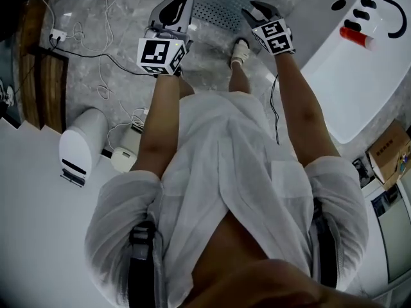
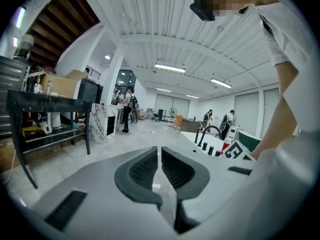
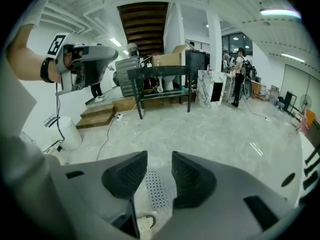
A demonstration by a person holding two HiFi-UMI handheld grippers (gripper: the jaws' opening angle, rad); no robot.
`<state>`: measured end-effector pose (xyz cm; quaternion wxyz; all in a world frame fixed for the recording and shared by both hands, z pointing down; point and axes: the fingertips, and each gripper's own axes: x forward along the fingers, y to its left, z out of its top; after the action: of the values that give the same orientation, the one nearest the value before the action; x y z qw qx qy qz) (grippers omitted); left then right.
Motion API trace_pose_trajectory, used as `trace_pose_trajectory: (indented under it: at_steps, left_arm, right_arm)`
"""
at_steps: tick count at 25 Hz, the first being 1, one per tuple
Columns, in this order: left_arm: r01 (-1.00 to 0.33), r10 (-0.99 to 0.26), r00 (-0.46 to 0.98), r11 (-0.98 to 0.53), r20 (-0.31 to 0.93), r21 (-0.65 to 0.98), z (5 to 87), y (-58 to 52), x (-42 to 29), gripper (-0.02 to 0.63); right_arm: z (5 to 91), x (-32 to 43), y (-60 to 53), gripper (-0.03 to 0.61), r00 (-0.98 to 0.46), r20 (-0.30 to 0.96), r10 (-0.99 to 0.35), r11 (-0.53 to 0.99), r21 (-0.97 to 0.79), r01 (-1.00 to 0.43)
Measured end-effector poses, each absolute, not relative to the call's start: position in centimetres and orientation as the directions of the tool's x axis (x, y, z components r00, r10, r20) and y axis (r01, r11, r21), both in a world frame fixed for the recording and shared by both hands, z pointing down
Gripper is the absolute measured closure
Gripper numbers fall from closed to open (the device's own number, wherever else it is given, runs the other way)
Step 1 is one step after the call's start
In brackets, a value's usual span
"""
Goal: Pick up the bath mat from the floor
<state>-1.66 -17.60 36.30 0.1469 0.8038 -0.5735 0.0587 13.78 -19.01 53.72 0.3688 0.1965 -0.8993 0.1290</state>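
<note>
1. Head view: the bath mat (image 1: pixel 221 8) lies flat on the floor (image 1: pixel 115 37), beyond the left hand-held gripper (image 1: pixel 178 2) and the right hand-held gripper (image 1: pixel 257 8).
2. Left gripper view: jaws close together with only a thin slit between them, holding nothing. The bath mat (image 2: pixel 169 204) is below.
3. Right gripper view: jaws apart and empty. The bath mat (image 3: pixel 152 189) shows through the gap.

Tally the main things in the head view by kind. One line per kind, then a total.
grippers: 2, the left gripper and the right gripper
bath mat: 1
bathtub: 1
white bin: 1
cardboard box: 1
Total: 6
</note>
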Motion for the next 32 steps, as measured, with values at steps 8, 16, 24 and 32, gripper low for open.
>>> trace_pose_trajectory:
  at_steps: [8,16,24,32]
  left_arm:
    - [-0.927,-0.888,0.369,-0.331,0.274,0.177,43.1,-18.3,-6.6,0.584]
    - [-0.949,-0.916,0.295,-0.247,0.271,0.198,51.1,-17.2,-10.1,0.584]
    - [-0.961,-0.948,0.218,-0.167,0.231,0.221,61.2,-15.3,-11.6,0.584]
    - [-0.967,-0.958,0.173,-0.122,0.228,0.224,72.5,-13.5,-12.8,0.584]
  right_arm:
    - [65.9,8.7,-15.1,0.388,-0.558,0.825,-0.094,0.917,-0.147,-0.372]
    - [77.5,4.6,-11.4,0.367,-0.461,0.887,0.037,0.963,-0.154,-0.219]
    - [91.9,4.1,-8.8,0.342,-0.379,0.922,0.075,0.97,-0.156,-0.188]
    - [104.5,3.8,-7.4,0.33,-0.304,0.947,0.102,0.973,-0.159,-0.167]
